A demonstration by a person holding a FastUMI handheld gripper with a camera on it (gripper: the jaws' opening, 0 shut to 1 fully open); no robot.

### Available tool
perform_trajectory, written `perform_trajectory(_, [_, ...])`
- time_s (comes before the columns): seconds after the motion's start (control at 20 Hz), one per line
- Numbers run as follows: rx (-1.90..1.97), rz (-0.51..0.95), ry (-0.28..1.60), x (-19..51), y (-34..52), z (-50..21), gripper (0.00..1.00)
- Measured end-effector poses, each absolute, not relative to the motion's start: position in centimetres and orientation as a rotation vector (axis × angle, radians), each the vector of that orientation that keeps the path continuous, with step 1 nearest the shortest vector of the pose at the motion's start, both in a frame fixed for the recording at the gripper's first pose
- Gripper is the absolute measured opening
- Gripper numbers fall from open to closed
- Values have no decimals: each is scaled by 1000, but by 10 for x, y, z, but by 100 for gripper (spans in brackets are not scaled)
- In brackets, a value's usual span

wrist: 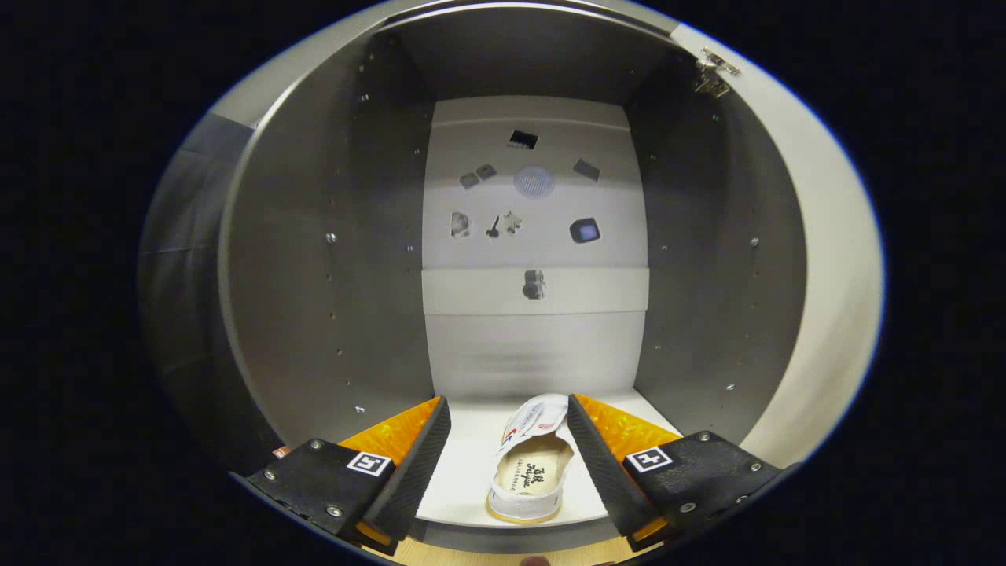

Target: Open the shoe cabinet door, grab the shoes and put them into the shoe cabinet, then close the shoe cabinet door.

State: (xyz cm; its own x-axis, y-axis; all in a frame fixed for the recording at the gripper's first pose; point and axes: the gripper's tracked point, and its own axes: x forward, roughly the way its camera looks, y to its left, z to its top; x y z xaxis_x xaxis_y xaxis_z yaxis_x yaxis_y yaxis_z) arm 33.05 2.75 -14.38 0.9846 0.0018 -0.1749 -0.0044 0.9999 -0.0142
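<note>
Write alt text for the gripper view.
A white shoe lies on the floor of the open shoe cabinet, between the spread fingers of the gripper, which touch nothing. The door stands open to the right, and small shapes mark the back panel.

small stickers on back wall too small to tell

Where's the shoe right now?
In the gripper view, the shoe sits on the cabinet floor, between the open fingers, nearer the right one.
</note>
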Motion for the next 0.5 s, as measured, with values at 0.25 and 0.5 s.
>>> perform_trajectory(0.25, [-17,-13,121,277,22,-99,93])
perform_trajectory(0.5, [-33,-2,97,206,18,-63,93])
